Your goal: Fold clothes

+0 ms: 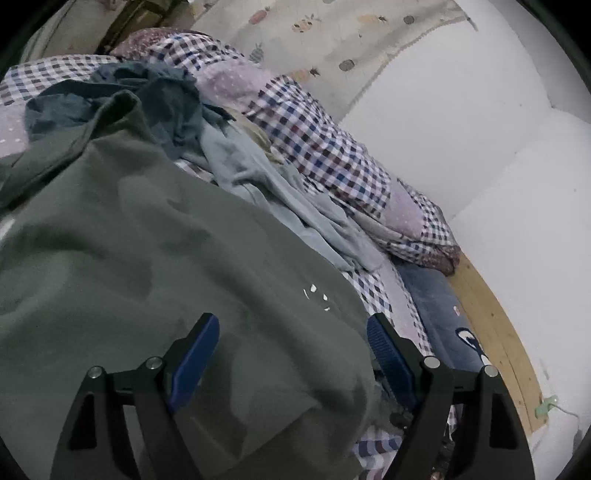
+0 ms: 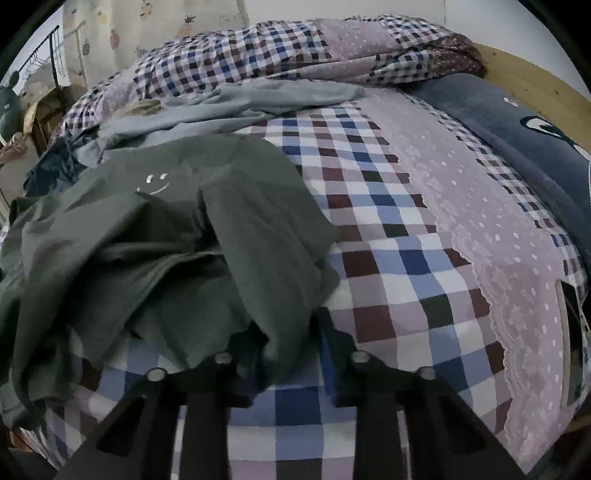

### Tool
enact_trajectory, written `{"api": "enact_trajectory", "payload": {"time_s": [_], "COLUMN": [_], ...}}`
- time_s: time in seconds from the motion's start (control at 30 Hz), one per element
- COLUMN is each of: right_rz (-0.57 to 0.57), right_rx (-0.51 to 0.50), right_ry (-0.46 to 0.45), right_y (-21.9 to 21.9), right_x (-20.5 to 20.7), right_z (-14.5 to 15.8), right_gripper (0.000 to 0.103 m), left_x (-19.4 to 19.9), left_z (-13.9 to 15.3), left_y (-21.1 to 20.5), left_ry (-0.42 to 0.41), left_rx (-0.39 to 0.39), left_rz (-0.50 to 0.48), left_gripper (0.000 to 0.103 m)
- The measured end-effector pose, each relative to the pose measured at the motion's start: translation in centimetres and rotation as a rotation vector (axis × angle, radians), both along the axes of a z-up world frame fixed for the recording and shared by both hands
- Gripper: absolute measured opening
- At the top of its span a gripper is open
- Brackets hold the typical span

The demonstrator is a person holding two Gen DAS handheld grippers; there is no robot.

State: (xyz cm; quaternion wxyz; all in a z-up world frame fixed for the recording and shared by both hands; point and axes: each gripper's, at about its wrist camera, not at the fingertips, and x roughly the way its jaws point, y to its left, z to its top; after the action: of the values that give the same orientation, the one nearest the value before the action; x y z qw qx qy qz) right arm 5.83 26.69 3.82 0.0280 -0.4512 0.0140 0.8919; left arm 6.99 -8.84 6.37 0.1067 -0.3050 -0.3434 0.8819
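Observation:
A dark green shirt (image 1: pixel 147 266) with a small white smiley print (image 2: pixel 153 184) lies crumpled on the checked bed cover (image 2: pixel 388 258). My left gripper (image 1: pixel 291 332) is open, its blue pads either side of the shirt's right edge, just above the cloth. My right gripper (image 2: pixel 286 332) is at the shirt's near hem; a fold of green cloth hangs between its fingers, and the fingertips are partly hidden by it. A light blue garment (image 1: pixel 280 199) and a dark blue one (image 1: pixel 155 99) lie crumpled beyond the green shirt.
A rolled checked and lilac quilt (image 1: pixel 332 155) runs along the far side by the white wall (image 1: pixel 480 147). A navy pillow (image 2: pixel 517 122) lies at the wooden bed frame (image 1: pixel 495 332). A curtain with fruit prints (image 1: pixel 332 33) hangs behind.

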Motion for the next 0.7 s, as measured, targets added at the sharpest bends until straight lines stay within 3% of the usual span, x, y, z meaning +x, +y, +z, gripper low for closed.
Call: {"api": "enact_trajectory", "payload": {"time_s": [0.13,0.43,0.6,0.7], "right_rz": [-0.01,-0.086,-0.065,-0.063], "right_rx": [0.04,0.231,0.464,0.589], "right_ry": [0.003,0.042,0.054,0.111], "right_y": [0.6,7.5,9.5,8.9], "right_x": [0.2,0.2,-0.7,-1.6], "right_z": [0.8,7.6,12.1,14.7], "right_gripper": [0.007,0.005,0.005,0.005], "left_x": [-0.4,-0.3,-0.2,-0.3], "left_z": [0.2,1.2,1.7,1.8], "left_y": [0.3,0.9,1.9,2.6], "left_ry": [0.001,0.042,0.072,0.071], "left_rx": [0.009,0.044,0.03,0.006], "left_rz": [-0.002,-0.033,-0.065,-0.08], "left_gripper": [0.085,0.085,0.085,0.085]}}
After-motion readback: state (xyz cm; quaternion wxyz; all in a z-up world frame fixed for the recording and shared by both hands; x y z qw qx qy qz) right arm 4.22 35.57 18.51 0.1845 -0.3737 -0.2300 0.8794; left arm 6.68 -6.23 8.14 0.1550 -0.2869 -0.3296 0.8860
